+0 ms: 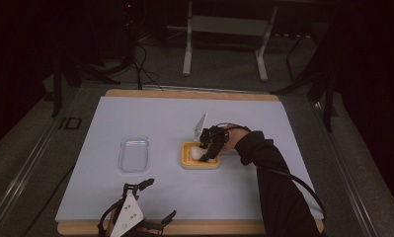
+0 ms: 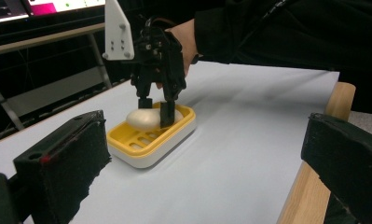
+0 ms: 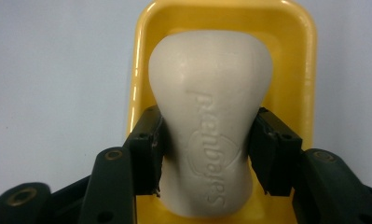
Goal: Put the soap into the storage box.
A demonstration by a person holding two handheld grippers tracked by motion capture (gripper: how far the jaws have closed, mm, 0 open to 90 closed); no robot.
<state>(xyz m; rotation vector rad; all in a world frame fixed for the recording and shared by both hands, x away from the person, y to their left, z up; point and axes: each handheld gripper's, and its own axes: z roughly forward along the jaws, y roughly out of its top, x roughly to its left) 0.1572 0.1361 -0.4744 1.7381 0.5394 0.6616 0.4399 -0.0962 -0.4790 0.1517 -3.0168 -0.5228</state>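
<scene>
Resting at the table's near edge, at about 6 o'clock in the high view, the left gripper lies with its jaws spread wide and nothing between them; its own view looks between those two black jaws across the pale blue mat toward the soap dish. Farther in, at about 9 o'clock from the dish, a clear plastic tray sits on the mat, well apart from it. Near the mat's middle stands the yellow soap dish, slotted inside, on a white base. The cream soap bar lies in the dish, and the right gripper has its jaws pressed against the bar's two long sides, gripping it near its closer end. In the right gripper view the bar's long axis runs from 6 to 12 o'clock, along the dish's length, with its wider rounded end pointing to 12. Embossed lettering runs along that axis on the bar's top face; it appears to read "Safeguard", though the relief is faint. Beyond the table, a grey metal frame stands on the dark floor.
</scene>
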